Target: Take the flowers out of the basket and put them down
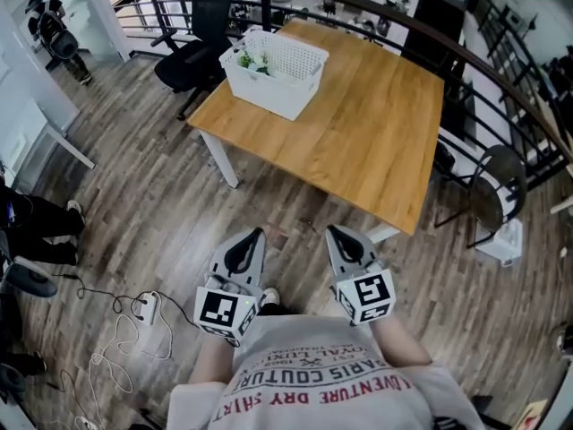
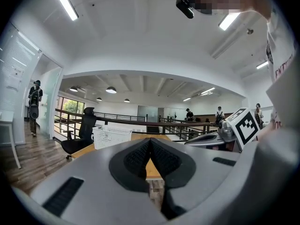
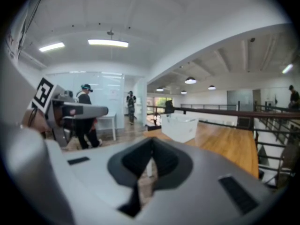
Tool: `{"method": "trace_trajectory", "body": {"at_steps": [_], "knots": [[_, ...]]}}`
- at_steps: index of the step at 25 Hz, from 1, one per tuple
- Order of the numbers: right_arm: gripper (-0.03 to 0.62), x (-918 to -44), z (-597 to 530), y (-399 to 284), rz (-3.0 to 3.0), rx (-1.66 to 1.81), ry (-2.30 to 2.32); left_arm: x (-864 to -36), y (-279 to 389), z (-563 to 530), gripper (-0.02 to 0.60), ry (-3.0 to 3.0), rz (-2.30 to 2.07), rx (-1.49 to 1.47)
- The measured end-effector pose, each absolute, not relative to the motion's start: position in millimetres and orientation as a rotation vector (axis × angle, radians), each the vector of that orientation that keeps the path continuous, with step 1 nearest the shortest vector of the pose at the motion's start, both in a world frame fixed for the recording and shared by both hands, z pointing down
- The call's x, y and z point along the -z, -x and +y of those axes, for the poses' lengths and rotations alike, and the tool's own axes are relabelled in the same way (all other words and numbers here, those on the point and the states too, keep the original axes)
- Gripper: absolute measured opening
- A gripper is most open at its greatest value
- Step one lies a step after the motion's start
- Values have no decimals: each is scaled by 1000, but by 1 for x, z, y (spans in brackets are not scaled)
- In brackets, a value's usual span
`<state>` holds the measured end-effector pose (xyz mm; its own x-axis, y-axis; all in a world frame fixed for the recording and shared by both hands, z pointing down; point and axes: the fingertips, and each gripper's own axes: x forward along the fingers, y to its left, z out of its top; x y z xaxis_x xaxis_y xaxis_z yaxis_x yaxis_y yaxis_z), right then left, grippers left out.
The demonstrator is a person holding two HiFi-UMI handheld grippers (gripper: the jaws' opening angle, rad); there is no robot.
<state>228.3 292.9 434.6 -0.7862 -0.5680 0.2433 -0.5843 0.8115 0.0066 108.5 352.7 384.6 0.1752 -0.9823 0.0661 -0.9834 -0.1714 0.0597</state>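
Left tongs [image 1: 257, 236] and right tongs [image 1: 335, 234] are both clenched and empty, well short of the wooden surface [image 1: 358, 133]. The flowers [image 1: 253, 61] lie in the white basket [image 1: 300, 65] at its far corner — best to step close, then open wide before reaching in.

An open-plan office: a black office chair [image 1: 188, 65] at eleven o'clock beside the wooden bench [image 1: 358, 133], dark railing [image 1: 394, 21] at twelve, strip lights [image 2: 64, 1] overhead.
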Motion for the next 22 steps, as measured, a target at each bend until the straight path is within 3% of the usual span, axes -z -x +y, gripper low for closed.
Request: {"method": "trace_trajectory", "body": {"at_steps": [10, 22], "knots": [[29, -424, 233, -112, -2741, -85, -953, -373, 14, 302, 25, -2371, -1946, -8], [29, -451, 142, -35, -2744, -91, -847, -402, 87, 243, 25, -2225, -2038, -44]]}}
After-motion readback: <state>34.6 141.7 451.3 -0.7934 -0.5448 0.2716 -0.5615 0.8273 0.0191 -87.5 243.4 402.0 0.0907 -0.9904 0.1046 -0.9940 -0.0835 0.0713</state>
